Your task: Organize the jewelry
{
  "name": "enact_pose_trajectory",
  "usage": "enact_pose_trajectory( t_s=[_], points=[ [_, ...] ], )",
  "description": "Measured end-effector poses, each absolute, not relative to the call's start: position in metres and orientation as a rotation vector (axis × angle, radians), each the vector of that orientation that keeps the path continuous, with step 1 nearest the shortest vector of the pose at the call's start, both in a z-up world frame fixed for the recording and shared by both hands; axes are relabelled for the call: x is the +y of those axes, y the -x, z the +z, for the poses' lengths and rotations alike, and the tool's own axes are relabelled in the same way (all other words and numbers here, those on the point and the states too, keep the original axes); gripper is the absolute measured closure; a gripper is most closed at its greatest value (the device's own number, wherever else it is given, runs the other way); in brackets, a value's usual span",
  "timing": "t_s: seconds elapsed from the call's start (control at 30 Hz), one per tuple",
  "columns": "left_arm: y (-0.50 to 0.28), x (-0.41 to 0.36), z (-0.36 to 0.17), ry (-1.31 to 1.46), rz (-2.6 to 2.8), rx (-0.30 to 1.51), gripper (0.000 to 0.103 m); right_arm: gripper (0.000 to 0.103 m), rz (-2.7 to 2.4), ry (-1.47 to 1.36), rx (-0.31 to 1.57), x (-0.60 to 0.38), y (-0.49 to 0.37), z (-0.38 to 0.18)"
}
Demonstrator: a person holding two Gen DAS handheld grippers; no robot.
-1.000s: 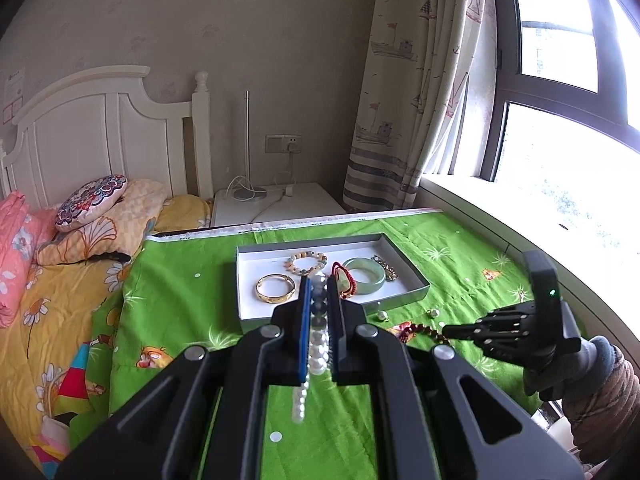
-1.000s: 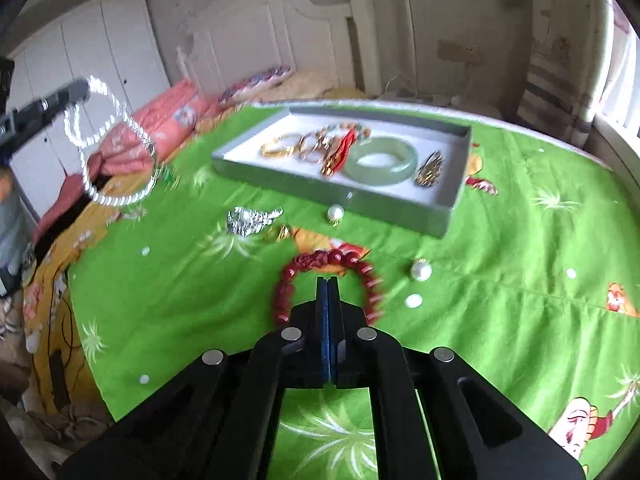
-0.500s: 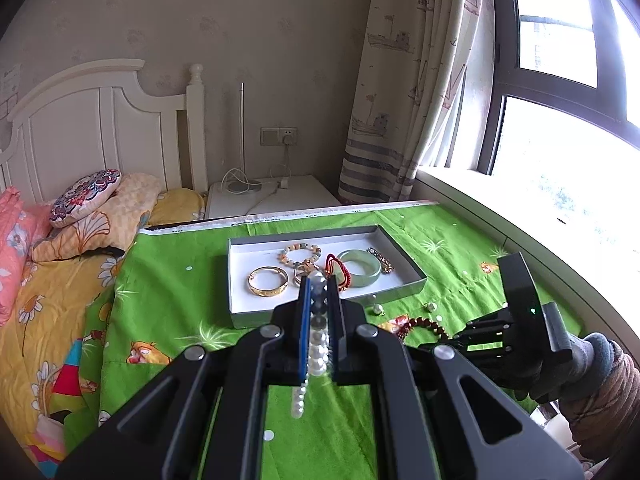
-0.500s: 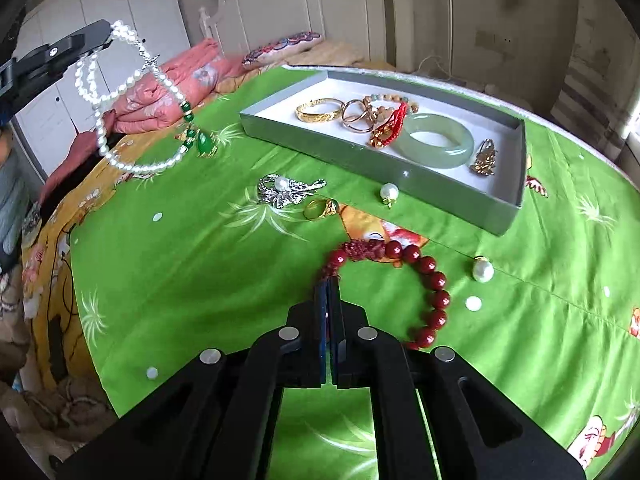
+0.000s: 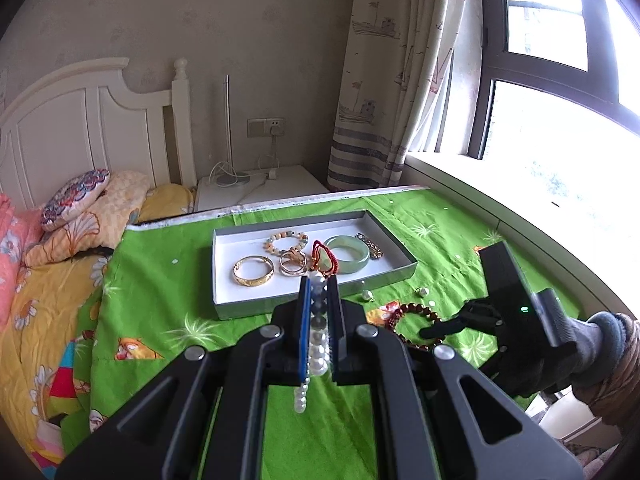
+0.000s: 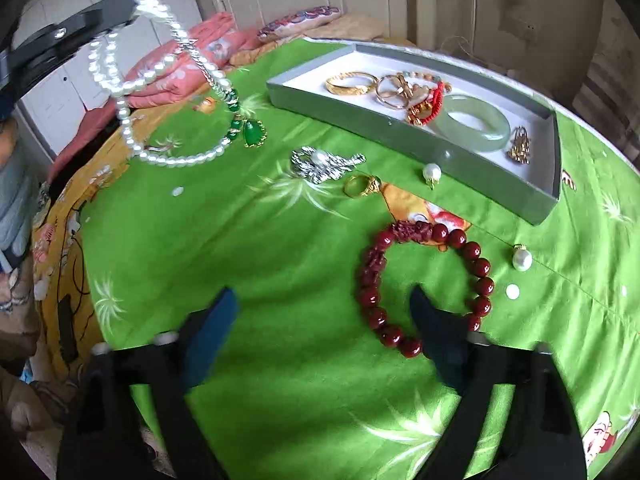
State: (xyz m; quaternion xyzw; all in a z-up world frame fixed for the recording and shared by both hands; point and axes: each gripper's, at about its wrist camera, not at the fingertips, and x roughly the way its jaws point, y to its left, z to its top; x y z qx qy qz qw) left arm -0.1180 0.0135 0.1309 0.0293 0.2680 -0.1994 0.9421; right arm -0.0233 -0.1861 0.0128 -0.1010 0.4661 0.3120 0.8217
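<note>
The left claw (image 5: 319, 292) is being kept clamped on a pearl necklace (image 6: 132, 92), whose smooth round beads are being pinched between the blue pads; in the right wrist view the strand is seen hanging in loops clear of the cloth, with a faceted green pendant (image 6: 253, 134) dangling at its low end. The right claw (image 6: 324, 312) is opening, its two dark fingers being spread over the green cloth (image 6: 280, 260); nothing is being pressed between them, though the right finger is overlapping the near arc of a red bead bracelet (image 6: 424, 280), a ring of glossy round beads with carved ones at the top.

A shallow grey tray (image 6: 440, 152) with a white floor is lying near the far edge of the surface, its walls low and straight. Inside it, a gold bangle (image 6: 348, 82), linked metal rings (image 6: 394, 90), a red cord charm (image 6: 434, 104), a pale jade bangle (image 6: 474, 126) and a small gold piece (image 6: 520, 148) are being held. Between tray and bracelet, a silver brooch (image 6: 324, 164), a gold ring (image 6: 362, 186) and two loose pearl drops (image 6: 432, 172) (image 6: 522, 260) are lying apart from one another.

Open cloth is being left to the left of the bracelet and below the brooch. The surface edge is curving away at the right, near the window sill (image 5: 500, 200); a bed (image 5: 40, 300) is lying just beside its left edge.
</note>
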Motion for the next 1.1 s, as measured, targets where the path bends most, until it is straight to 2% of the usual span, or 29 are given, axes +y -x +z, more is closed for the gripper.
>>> enact_pose_trajectory(
  t_s=[0.03, 0.07, 0.13, 0.27, 0.57, 0.73, 0.83, 0.9, 0.93, 0.97, 1.03, 1.1],
  points=[
    [0.118, 0.015, 0.131, -0.057, -0.406, 0.547, 0.096, 0.043, 0.645, 0.229, 0.985, -0.184, 0.023, 0.013],
    [0.117, 0.017, 0.131, -0.056, -0.402, 0.548, 0.096, 0.062, 0.624, 0.257, 0.973, -0.183, 0.023, 0.014],
    [0.117, 0.021, 0.132, -0.052, -0.396, 0.546, 0.096, 0.087, 0.578, 0.309, 0.936, -0.182, 0.022, 0.014],
    [0.119, 0.027, 0.138, -0.056, -0.378, 0.533, 0.096, 0.088, 0.590, 0.282, 0.916, -0.192, 0.026, 0.013],
    [0.107, 0.032, 0.160, -0.071, -0.359, 0.511, 0.096, 0.088, 0.759, -0.204, 0.818, -0.251, 0.014, 0.061],
    [0.106, 0.033, 0.176, -0.074, -0.355, 0.486, 0.102, 0.088, 0.799, -0.271, 0.740, -0.255, 0.008, 0.093],
    [0.106, 0.031, 0.183, -0.090, -0.390, 0.502, 0.102, 0.088, 0.796, -0.272, 0.717, -0.254, 0.010, 0.102],
    [0.103, 0.028, 0.171, -0.111, -0.438, 0.586, 0.087, 0.088, 0.812, -0.274, 0.708, -0.251, 0.014, 0.103],
    [0.103, 0.029, 0.158, -0.119, -0.420, 0.618, 0.051, 0.088, 0.818, -0.274, 0.707, -0.250, 0.015, 0.103],
    [0.103, 0.031, 0.145, -0.118, -0.396, 0.643, 0.020, 0.088, 0.823, -0.269, 0.705, -0.249, 0.018, 0.103],
    [0.102, 0.033, 0.113, -0.105, -0.418, 0.738, 0.022, 0.088, 0.828, -0.266, 0.702, -0.248, 0.020, 0.105],
    [0.106, 0.024, 0.078, -0.145, -0.453, 0.834, 0.034, 0.088, 0.830, -0.265, 0.700, -0.247, 0.020, 0.105]
  ],
)
